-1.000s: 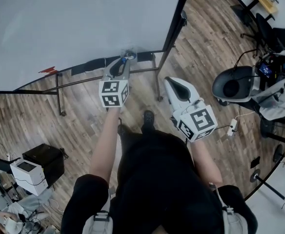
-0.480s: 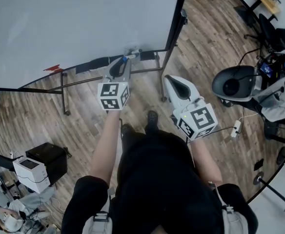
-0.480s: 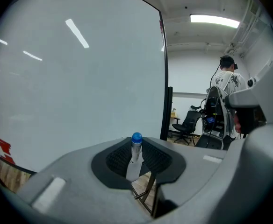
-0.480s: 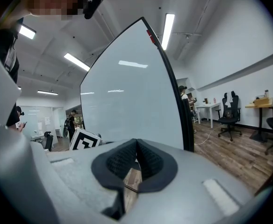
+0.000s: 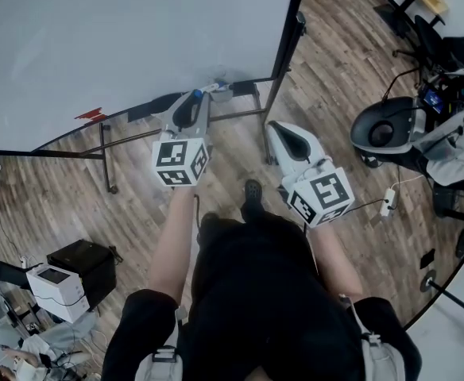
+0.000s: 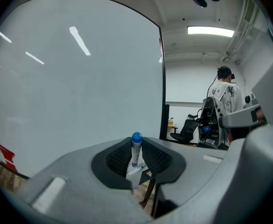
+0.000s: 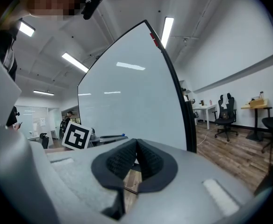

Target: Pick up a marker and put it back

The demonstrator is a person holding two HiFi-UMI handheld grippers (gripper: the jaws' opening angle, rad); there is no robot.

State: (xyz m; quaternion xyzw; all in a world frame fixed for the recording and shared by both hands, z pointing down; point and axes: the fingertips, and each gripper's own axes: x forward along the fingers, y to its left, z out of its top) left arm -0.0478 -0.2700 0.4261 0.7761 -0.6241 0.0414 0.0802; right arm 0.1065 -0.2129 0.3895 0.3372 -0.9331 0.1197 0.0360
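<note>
While my left gripper (image 6: 136, 158) clamps the blue-capped marker (image 6: 136, 146) upright near the whiteboard (image 6: 80, 78), my right gripper (image 7: 135, 158) sits closed, holding nothing.

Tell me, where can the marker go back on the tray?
The tray looks bare at its left end, past the left gripper holding the marker. Right of the jaws a pale thing crowds it; the far right end seems free too.

The person (image 5: 252, 316) wears black clothes (image 5: 240, 260) and dark shoes (image 5: 253, 190); the grey left gripper (image 5: 199, 94) and right gripper (image 5: 273, 128) bear black ribbed pads (image 6: 118, 158) and square-marker cubes (image 5: 180, 162).
</note>
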